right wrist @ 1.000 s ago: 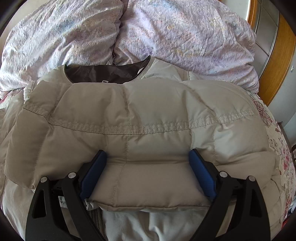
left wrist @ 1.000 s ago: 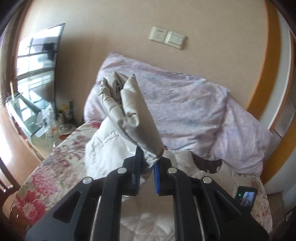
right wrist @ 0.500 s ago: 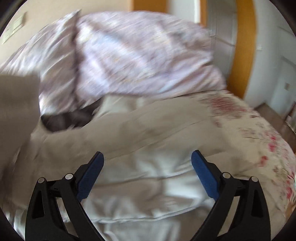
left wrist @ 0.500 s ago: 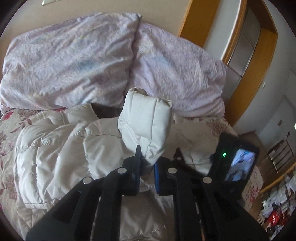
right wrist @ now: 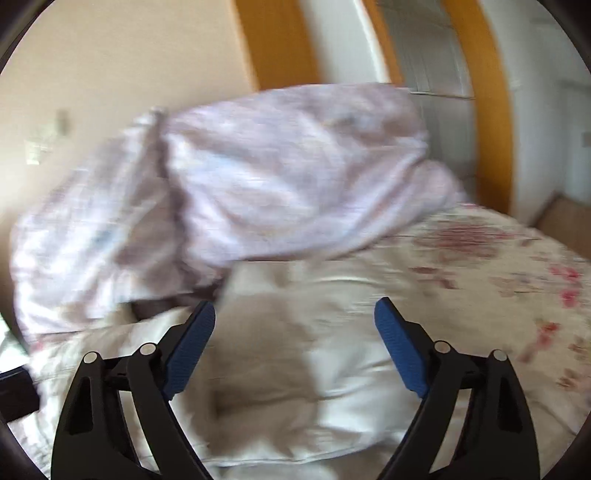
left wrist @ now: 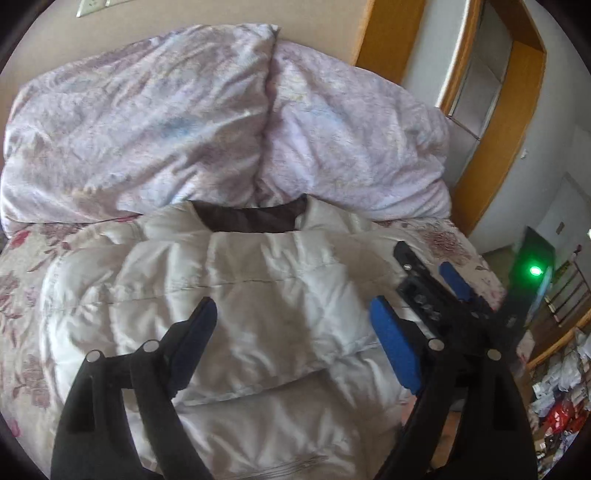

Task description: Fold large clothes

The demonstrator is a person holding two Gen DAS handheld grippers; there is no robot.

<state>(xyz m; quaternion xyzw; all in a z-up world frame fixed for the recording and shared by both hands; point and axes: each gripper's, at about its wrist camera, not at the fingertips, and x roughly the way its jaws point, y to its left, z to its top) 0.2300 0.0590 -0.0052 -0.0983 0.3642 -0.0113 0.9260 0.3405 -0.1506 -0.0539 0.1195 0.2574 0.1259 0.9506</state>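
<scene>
Since the earlier frame, the sleeve [left wrist: 258, 314] is lying across the jacket [left wrist: 122, 295] on the bed [left wrist: 22, 266]; the left hand-held gripper [left wrist: 291, 339] is opening, released. The right hand-held gripper [right wrist: 295, 347] is closing on nothing. Further folds are probably remaining.

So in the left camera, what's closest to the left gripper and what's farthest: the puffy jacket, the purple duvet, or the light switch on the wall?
From the left gripper:
1. Puffy jacket, right below the fingers, which are opening with nothing pinched.
2. Purple duvet, heaped behind the jacket's collar.
3. Light switch, on the wall at the top left.
</scene>
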